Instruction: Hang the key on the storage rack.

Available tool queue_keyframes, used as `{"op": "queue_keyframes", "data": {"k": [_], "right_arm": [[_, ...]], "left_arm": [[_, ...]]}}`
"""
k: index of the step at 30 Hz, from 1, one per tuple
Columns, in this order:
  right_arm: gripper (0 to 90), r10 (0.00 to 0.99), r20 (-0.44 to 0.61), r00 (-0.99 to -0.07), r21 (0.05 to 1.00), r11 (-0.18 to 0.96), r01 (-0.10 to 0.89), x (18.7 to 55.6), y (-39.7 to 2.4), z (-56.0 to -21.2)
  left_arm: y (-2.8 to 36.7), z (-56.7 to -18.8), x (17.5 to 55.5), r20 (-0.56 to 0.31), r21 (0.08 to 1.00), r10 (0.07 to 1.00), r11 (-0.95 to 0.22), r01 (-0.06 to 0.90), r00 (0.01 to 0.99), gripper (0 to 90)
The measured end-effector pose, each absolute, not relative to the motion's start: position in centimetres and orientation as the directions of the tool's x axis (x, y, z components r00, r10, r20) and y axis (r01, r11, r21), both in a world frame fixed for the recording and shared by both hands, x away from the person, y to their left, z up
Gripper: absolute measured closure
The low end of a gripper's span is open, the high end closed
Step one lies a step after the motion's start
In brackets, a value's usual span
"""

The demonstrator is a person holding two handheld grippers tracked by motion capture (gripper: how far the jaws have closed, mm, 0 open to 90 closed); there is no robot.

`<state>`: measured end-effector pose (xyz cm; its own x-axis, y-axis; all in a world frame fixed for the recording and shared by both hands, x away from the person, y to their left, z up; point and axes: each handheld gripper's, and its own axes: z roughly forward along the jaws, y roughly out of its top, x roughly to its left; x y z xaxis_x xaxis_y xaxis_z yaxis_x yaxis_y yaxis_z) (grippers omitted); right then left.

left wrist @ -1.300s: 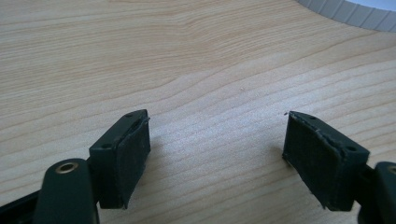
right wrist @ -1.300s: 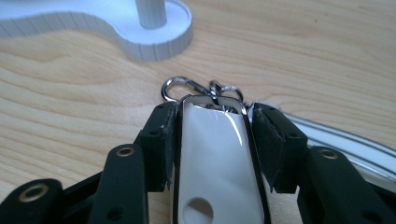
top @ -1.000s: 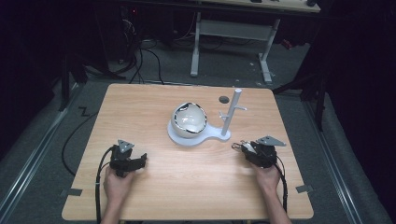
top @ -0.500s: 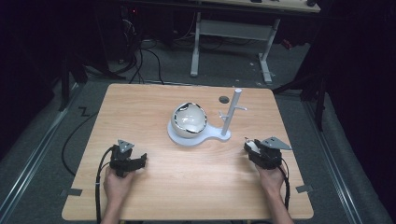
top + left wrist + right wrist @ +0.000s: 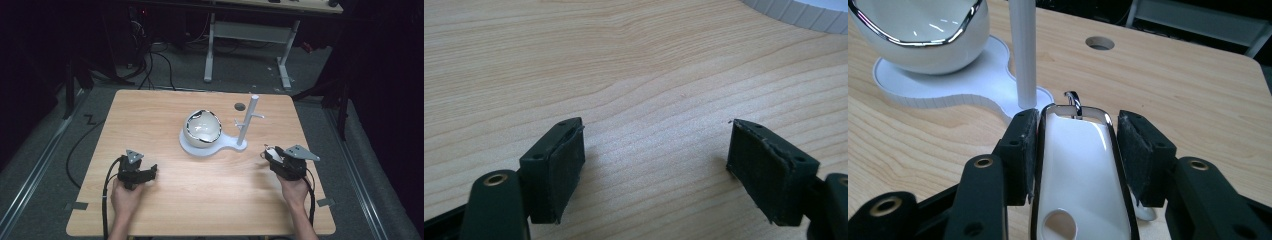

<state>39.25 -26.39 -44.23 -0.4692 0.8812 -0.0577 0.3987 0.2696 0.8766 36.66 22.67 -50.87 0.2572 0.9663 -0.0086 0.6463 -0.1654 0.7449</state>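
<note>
While clamped, grip: right gripper (image 5: 1080, 125) clenched on a white tag (image 5: 1078, 165) with a chrome rim, one of the fingers (image 5: 1020, 150) pressed on each long side.
Tag axis: lengthwise along the fingers, small metal ring (image 5: 1073, 100) at the far end, poking out just past the tips.
Target direction: white post (image 5: 1024, 50) ahead of the fingers and a little to their left, near but not touching; short pegs (image 5: 257, 116) high on the post, well above the tag's present level.
Likely move: lift, then carry forward and left so that the ring meets a peg; a judgement only.
Obstacles: white base (image 5: 973, 87) just ahead of the left finger; glossy bowl (image 5: 923, 35) farther left on that base, near enough to brush if swung wide.
Open room: bare bench (image 5: 150, 115) to the right of the fingers and beyond them, apart from a round hole (image 5: 1099, 43) far ahead.
Nearer hand: right, close beside the post in the high view.
Other hand: left gripper (image 5: 656, 150) released, fingers spread wide over bare wood, nothing between them, base edge far ahead to their right.
</note>
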Motion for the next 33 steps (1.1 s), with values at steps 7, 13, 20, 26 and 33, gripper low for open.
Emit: {"op": "queue_keyframes", "data": {"k": [7,13,20,26,33], "right_arm": [[52.4,0.880,-0.052,-0.473,0.889,0.257,0.379,39.0,-26.5,-43.3],[52.4,0.875,-0.054,-0.480,0.898,0.253,0.360,38.9,-26.6,-42.6],[52.5,0.870,-0.037,-0.492,0.909,0.234,0.345,38.9,-26.8,-41.6],[52.5,0.866,-0.025,-0.499,0.915,0.220,0.337,38.8,-26.8,-41.0],[52.5,0.866,-0.036,-0.498,0.920,0.223,0.321,38.9,-26.9,-40.1]], "left_arm": [[22.7,-50.9,36.7,-0.009,0.745,0.966,-0.165,0.646,0.257,23.2],[22.7,-50.9,36.7,-0.008,0.745,0.966,-0.166,0.646,0.257,23.2],[22.7,-50.9,36.7,-0.009,0.745,0.966,-0.166,0.646,0.257,23.2],[22.7,-50.9,36.7,-0.009,0.745,0.966,-0.165,0.646,0.257,23.2],[22.7,-50.9,36.7,-0.009,0.745,0.966,-0.165,0.646,0.257,23.2]]}}
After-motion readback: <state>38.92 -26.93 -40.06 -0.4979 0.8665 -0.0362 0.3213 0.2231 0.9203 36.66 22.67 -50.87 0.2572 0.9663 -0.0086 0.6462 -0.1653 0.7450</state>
